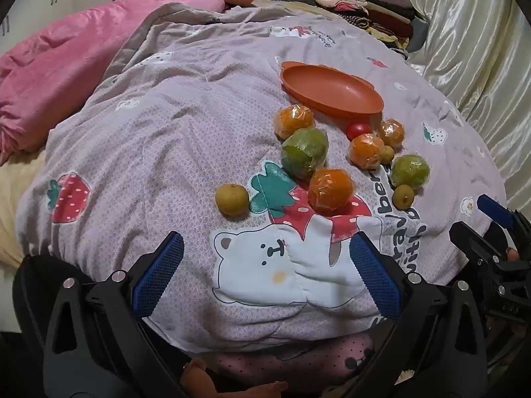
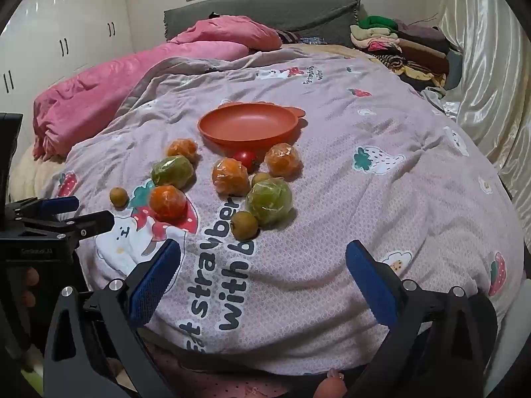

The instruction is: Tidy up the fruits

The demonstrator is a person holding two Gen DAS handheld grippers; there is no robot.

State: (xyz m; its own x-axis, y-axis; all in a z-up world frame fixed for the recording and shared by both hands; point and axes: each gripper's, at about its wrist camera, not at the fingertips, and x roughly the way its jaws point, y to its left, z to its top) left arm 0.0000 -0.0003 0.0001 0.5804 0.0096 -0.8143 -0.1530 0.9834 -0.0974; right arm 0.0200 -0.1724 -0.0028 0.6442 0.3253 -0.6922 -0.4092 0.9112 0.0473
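Observation:
An empty orange plate [image 1: 332, 88] [image 2: 249, 124] lies on the quilt. In front of it lie several plastic-wrapped oranges [image 1: 330, 192] [image 2: 230, 175], two wrapped green fruits [image 1: 304, 152] [image 2: 269, 201], a red tomato [image 1: 358, 129] [image 2: 245, 158] and three small yellow-green fruits [image 1: 231, 199] [image 2: 244, 225]. My left gripper [image 1: 265, 252] is open and empty, short of the fruit. My right gripper [image 2: 264, 258] is open and empty, just short of the nearest small fruit. Each gripper shows at the edge of the other's view.
The fruit lies on a lilac strawberry-print quilt [image 1: 166, 132] [image 2: 365, 199] on a bed. A pink duvet [image 1: 49, 66] [image 2: 116, 83] lies to the left. Folded clothes [image 1: 371, 10] [image 2: 398, 43] are stacked at the back right. A shiny cream curtain [image 2: 488, 66] hangs on the right.

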